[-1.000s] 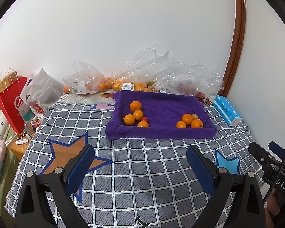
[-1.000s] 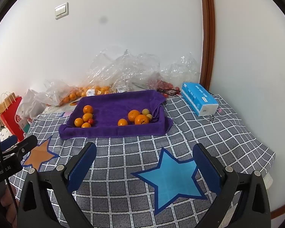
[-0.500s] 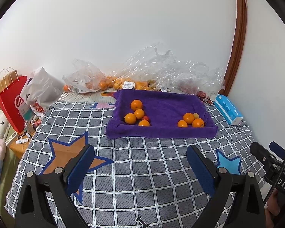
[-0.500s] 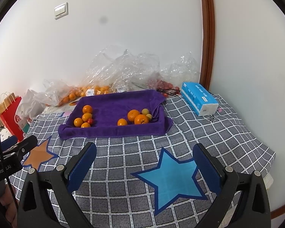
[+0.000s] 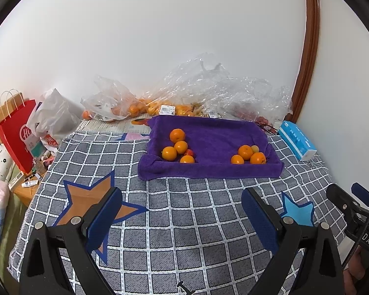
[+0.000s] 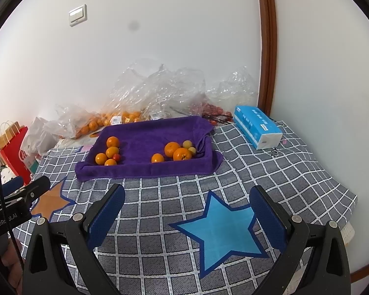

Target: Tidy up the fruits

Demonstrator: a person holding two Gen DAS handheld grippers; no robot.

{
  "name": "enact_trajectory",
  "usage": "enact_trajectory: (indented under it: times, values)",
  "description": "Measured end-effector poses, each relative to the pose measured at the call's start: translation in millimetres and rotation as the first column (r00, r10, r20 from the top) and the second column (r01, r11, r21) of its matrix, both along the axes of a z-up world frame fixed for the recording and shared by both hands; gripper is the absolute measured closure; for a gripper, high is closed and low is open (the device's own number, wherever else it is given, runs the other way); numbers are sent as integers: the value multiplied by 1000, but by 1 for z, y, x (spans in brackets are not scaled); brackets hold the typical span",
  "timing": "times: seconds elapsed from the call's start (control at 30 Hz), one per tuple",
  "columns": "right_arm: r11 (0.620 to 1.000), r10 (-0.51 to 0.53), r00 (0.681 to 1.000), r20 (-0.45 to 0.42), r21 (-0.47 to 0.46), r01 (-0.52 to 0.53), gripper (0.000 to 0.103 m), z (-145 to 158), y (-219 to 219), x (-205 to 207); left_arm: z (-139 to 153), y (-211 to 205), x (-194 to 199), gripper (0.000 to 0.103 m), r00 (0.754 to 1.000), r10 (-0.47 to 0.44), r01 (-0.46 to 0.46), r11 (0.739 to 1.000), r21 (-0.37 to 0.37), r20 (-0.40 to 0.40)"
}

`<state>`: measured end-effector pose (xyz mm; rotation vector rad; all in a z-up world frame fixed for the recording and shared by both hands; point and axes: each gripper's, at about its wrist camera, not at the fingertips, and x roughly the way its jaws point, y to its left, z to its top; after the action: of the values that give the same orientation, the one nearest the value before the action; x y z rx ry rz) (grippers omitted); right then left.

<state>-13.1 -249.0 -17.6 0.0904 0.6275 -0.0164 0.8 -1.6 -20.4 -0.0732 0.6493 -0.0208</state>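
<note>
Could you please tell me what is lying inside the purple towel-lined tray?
The purple tray holds two fruit clusters: oranges with one small red fruit on its left, oranges with two pale yellow-green fruits on its right. Whatever is under the towel is covered.

**What lies on the checked cover**

You are facing a surface spread with a grey checked cover (image 5: 184, 211) bearing an orange star (image 5: 91, 196) and a blue star (image 6: 221, 231). Directly on it lie a purple towel-lined tray (image 5: 209, 169), a blue tissue pack (image 6: 258, 126) near the right corner, and crumpled clear plastic bags (image 5: 209, 91) along the wall.
</note>
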Motion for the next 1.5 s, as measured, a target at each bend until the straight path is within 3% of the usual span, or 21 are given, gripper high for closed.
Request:
enact_trajectory:
  times: [1.5]
  values:
    - [1000, 8, 1000, -3, 2, -8, 3, -3, 1, 1, 2, 0, -2, 5, 1000, 7, -7, 1000, 1, 8]
